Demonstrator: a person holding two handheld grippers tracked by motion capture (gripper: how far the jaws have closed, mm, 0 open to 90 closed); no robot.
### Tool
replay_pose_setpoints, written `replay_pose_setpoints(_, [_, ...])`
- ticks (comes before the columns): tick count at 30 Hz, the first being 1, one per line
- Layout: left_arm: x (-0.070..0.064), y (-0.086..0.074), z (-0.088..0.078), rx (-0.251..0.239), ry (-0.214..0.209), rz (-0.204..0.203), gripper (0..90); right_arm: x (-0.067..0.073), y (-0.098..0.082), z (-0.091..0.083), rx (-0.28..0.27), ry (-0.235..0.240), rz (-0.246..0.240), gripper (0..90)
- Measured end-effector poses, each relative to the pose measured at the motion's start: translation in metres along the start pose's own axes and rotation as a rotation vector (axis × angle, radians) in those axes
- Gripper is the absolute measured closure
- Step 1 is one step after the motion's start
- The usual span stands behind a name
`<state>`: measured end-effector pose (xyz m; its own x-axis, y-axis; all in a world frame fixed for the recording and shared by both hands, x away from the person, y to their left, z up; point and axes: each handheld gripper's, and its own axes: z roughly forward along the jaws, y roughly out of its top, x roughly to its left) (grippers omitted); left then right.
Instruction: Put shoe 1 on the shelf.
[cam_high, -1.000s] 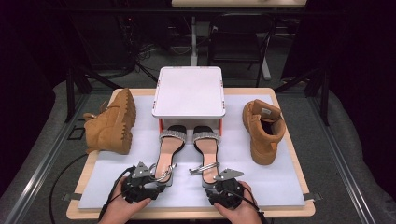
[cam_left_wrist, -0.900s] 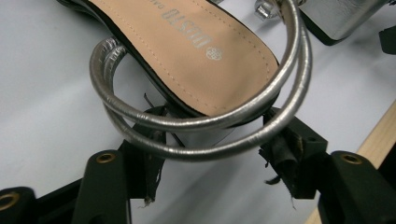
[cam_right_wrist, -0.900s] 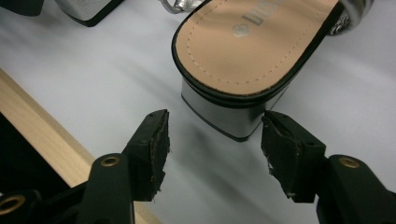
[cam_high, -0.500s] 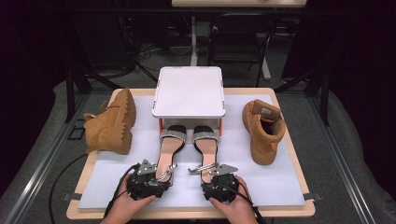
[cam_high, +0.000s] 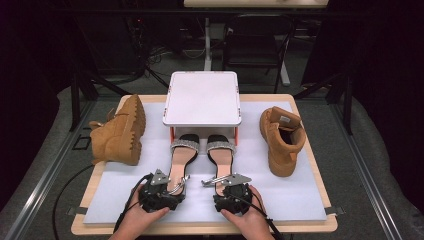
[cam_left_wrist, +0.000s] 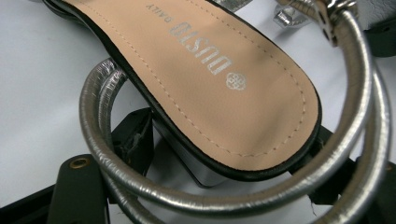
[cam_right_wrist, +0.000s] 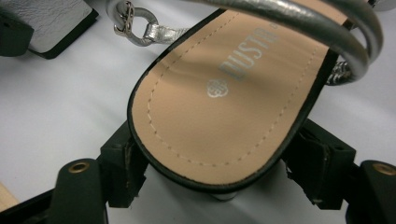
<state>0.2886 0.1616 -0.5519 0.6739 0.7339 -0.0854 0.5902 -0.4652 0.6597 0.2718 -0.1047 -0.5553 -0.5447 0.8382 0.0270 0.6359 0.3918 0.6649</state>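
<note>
The left hand-held gripper (cam_high: 176, 186) and the right hand-held gripper (cam_high: 220, 183) have just been opening; each heel sits loose between the jaws, so the sandals (cam_high: 181, 156) rest paired under the white shelf (cam_high: 202, 97).

a tan boot (cam_high: 119, 131) lies on its side at the left of the frame, its ridged sole turned toward the middle. a second tan boot (cam_high: 281, 140) stands upright at the right, its opening facing up. between them, in the upper middle, a white box (cam_high: 202, 98) sits raised on short orange legs. all rest on a pale mat (cam_high: 295, 192) over a wooden table (cam_high: 320, 226). beyond the table, at the top of the frame, stand dark chair frames (cam_high: 257, 42) and cables on a grey floor.
</note>
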Motion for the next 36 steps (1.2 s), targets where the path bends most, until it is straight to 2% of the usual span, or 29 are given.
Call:
replay_pose_setpoints(4, [-0.001,0.002,-0.001,0.009,0.009,0.003,29.5,-0.001,0.001,-0.001,0.000,-0.001,0.026,27.7])
replay_pose_setpoints(10, [-0.003,0.010,-0.009,-0.014,-0.001,-0.039,29.6,0.001,0.001,-0.001,0.006,-0.012,0.032,28.0])
replay_pose_setpoints(13, [-0.003,0.014,-0.014,-0.027,-0.001,-0.043,30.1,0.002,0.002,-0.002,0.007,-0.016,0.034,28.1])
replay_pose_setpoints(19, [0.003,0.026,-0.017,-0.057,0.003,-0.066,31.0,0.002,0.009,-0.008,0.004,-0.005,0.061,28.2])
replay_pose_setpoints(20, [0.005,0.032,-0.017,-0.050,0.000,-0.083,31.1,0.003,0.010,-0.008,-0.002,-0.004,0.071,28.3])
replay_pose_setpoints(21, [0.005,0.032,-0.017,-0.050,0.000,-0.083,31.1,0.003,0.010,-0.008,-0.002,-0.004,0.071,28.3])
replay_pose_setpoints(29, [0.011,0.054,0.000,-0.029,0.028,-0.098,31.2,0.002,0.011,-0.011,0.003,-0.004,0.068,28.5])
replay_pose_setpoints(33, [0.014,0.064,0.012,-0.017,0.064,-0.081,31.2,0.000,0.014,-0.012,-0.005,-0.001,0.075,28.6])
replay_pose_setpoints(36, [0.020,0.070,0.019,-0.015,0.062,-0.095,31.3,-0.003,0.019,-0.010,-0.012,-0.003,0.078,28.8])
